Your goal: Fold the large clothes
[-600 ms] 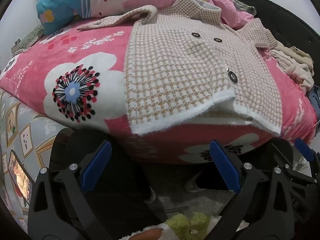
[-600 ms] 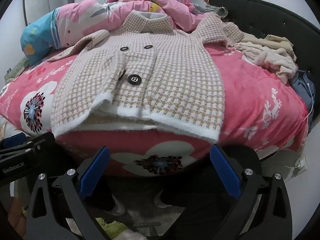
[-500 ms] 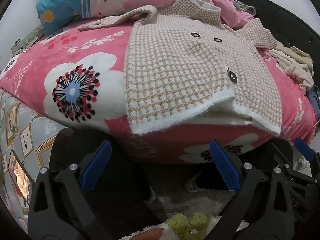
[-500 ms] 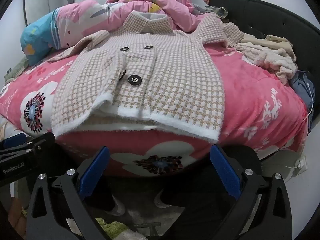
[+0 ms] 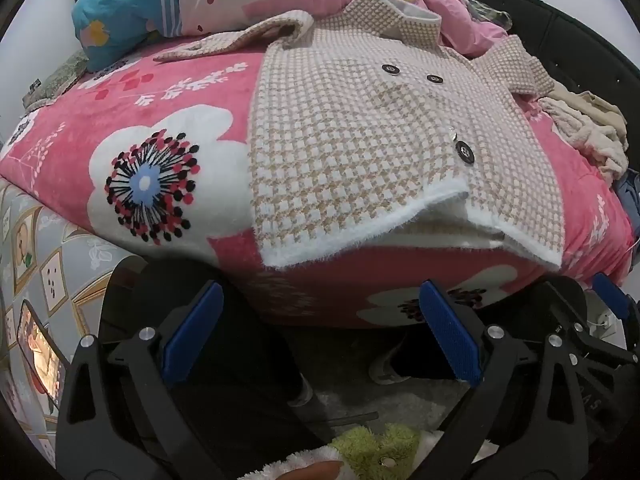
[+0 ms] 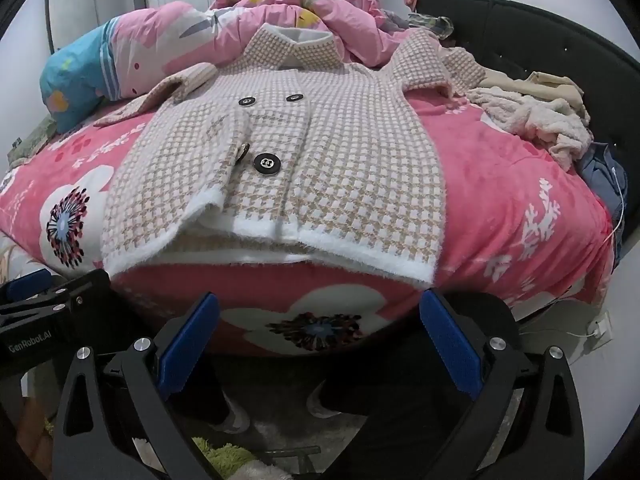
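Fuzzy beige-and-white houndstooth made up the coat (image 5: pixel 360 140), which lay front-up and spread flat on the bed, collar toward the far end and its white, furry hem at the near edge of the mattress. Its front panels overlapped, the lower corner of one lifted a little so the pale lining showed beneath. Round black buttons (image 6: pixel 266 164) dotted the chest. Under it stretched a plush pink blanket (image 5: pixel 160 120) printed with big white flowers. A crumpled pink quilt (image 6: pixel 288 12) was heaped behind the collar, and a rumpled pile of cream clothes (image 6: pixel 536 116) sat off to the right against the dark padded headboard (image 6: pixel 540 40). The left gripper (image 5: pixel 320 332) hung below the mattress edge, blue pads spread wide and holding nothing. The right gripper (image 6: pixel 318 336) sat likewise, gaping and empty, short of the hem.
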Available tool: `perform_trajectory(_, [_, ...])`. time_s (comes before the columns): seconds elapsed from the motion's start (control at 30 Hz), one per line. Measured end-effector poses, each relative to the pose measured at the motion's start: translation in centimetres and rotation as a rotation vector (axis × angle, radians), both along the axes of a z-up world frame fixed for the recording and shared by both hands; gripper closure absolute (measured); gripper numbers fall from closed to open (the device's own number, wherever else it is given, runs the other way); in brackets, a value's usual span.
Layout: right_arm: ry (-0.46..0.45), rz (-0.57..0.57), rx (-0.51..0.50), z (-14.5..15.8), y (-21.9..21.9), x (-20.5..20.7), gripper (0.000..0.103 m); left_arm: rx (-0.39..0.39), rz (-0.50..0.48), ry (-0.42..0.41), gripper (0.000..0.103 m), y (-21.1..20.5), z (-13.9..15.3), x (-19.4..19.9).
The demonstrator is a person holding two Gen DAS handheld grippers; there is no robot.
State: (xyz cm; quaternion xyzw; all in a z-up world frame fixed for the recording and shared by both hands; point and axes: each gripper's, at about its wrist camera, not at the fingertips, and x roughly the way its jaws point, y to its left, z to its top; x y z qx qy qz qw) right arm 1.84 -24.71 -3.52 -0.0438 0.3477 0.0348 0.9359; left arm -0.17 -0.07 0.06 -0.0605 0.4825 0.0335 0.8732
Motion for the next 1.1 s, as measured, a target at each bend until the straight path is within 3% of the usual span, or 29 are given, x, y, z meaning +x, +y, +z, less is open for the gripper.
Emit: perform_trajectory(1.1, [-0.029, -0.01, -0.012, 0.95, -0.04, 0.01, 0.005, 0.004, 0.002, -0.008, 0.008, 0.24, 0.3, 0.22])
